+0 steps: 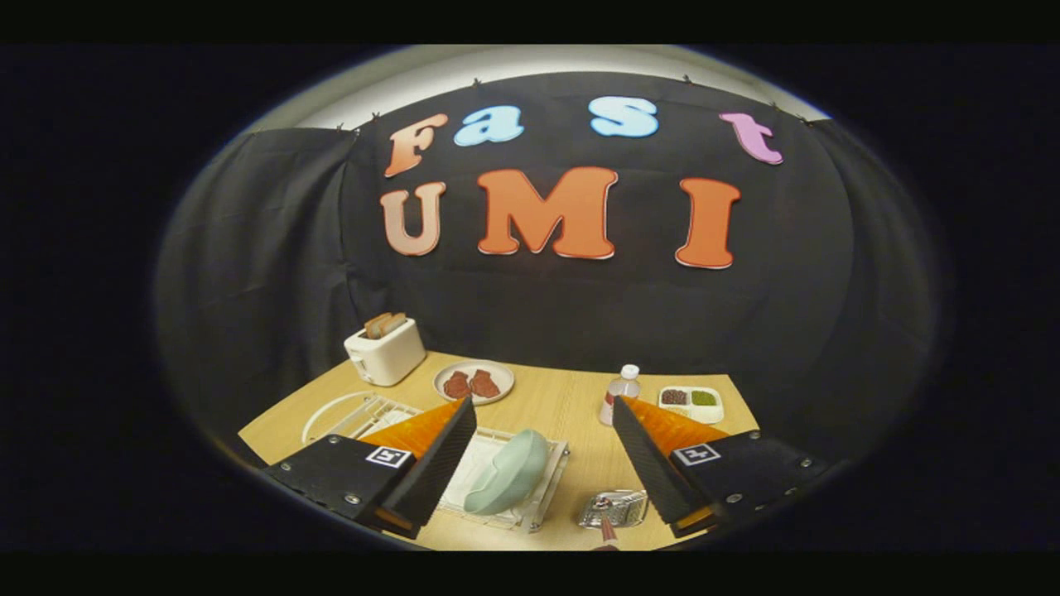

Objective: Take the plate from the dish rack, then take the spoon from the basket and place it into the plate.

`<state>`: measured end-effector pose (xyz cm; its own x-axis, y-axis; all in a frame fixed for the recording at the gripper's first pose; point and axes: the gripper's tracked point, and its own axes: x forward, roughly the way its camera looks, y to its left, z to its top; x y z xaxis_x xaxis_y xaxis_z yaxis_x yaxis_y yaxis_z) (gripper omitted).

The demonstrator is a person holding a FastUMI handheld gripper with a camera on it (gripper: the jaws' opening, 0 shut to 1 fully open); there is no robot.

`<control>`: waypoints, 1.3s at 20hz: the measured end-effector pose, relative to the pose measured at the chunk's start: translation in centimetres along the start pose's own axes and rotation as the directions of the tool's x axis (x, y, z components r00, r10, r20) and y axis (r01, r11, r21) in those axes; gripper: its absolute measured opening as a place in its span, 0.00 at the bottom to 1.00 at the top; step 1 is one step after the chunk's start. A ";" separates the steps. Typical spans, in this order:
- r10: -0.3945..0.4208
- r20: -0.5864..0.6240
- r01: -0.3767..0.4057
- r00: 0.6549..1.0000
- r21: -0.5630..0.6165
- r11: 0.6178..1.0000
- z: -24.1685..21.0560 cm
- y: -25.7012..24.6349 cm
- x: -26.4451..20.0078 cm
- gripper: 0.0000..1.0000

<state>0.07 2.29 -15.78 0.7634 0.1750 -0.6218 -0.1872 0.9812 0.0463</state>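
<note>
Your gripper (542,451) hangs above the wooden table (571,406), tipped down toward it, fingers spread wide and holding nothing. Between them the pale green plate (507,472) stands on edge in the dish rack (538,497). The metal basket (613,508) holds the spoon (607,530), beside the right finger.

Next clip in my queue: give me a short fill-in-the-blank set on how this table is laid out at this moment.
1. The pale green plate stands on edge in the dish ____.
2. The gripper hangs over the table with its fingers ____, holding nothing.
3. Slices of bread stick up out of the white ____ at the table's far corner.
4. The small metal basket sits on the table beside the ____ rack.

Missing words: rack; open; toaster; dish
</note>
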 end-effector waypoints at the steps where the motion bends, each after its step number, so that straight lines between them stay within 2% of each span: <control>1: 0.018 -0.037 -0.018 0.999 0.008 1.000 -0.8 0.5 0.4 0.99; 4: 0.065 -0.174 -0.060 0.983 0.036 0.998 -3.2 1.7 1.8 0.97; 7: 0.102 -0.321 -0.075 0.942 0.094 0.993 -6.1 2.5 2.8 0.91; 11: 0.093 -0.414 -0.064 0.906 0.082 0.995 -7.6 2.6 3.5 0.86; 13: 0.095 -0.471 -0.057 0.877 0.094 0.994 -8.6 2.8 4.0 0.85; 15: 0.084 -0.522 -0.042 0.849 0.090 0.995 -9.4 2.6 4.9 0.79; 18: 0.086 -0.596 -0.030 0.798 0.104 0.994 -10.8 2.8 5.7 0.77; 20: 0.066 -0.641 -0.006 0.765 0.094 0.996 -12.1 2.9 6.2 0.72; 25: 0.037 -0.715 0.025 0.698 0.076 0.997 -14.0 4.0 6.3 0.43; 26: 0.018 -0.725 0.040 0.688 0.062 0.997 -14.0 3.8 6.4 0.41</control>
<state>-4.42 6.04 -30.54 0.0737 0.0793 -0.9941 -0.1178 0.9906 0.0702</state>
